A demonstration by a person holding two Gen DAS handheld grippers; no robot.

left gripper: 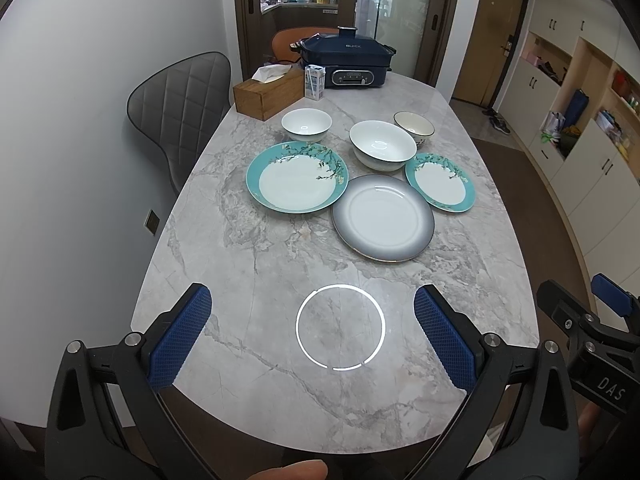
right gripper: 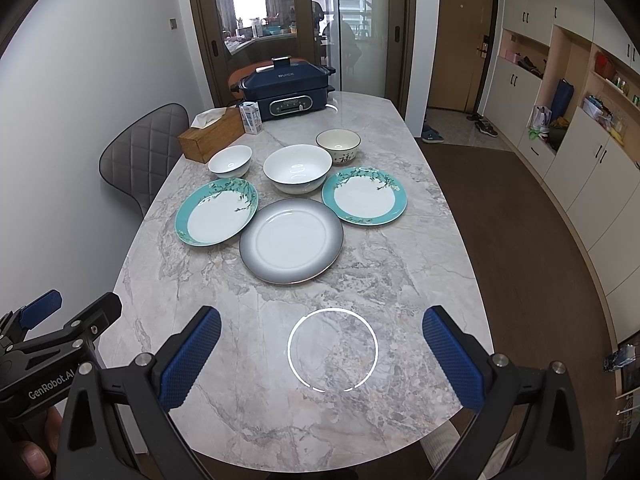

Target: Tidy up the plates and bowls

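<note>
Left gripper (left gripper: 312, 332): jaws spread wide, nothing between them, held over the near end of the marble table (left gripper: 248, 264). Right gripper (right gripper: 322, 354): likewise wide open and holding nothing, over the same near end, just beside the left one; each shows at the edge of the other's view.

All crockery lies well ahead of both sets of jaws, toward mid-table, none of it within or touching the blue pads (left gripper: 182, 336).

Front row, nearest the jaws: grey plate (left gripper: 383, 223), roughly centred ahead of both grippers. To its left and slightly farther back, large teal plate (left gripper: 297, 176) with branch pattern; their rims look touching or just apart, cannot tell which. To its right, small teal plate (left gripper: 440, 182), same pattern, close to the grey plate.

Back row: small white bowl (left gripper: 306, 124) behind the large teal plate; big white bowl (left gripper: 383, 145) in the middle, behind the grey plate; dark-rimmed bowl (left gripper: 414, 128) just behind and right of it, nearly touching.

Far end: tissue box (left gripper: 268, 94), carton (left gripper: 314, 81), blue cooker (left gripper: 346, 60).
</note>
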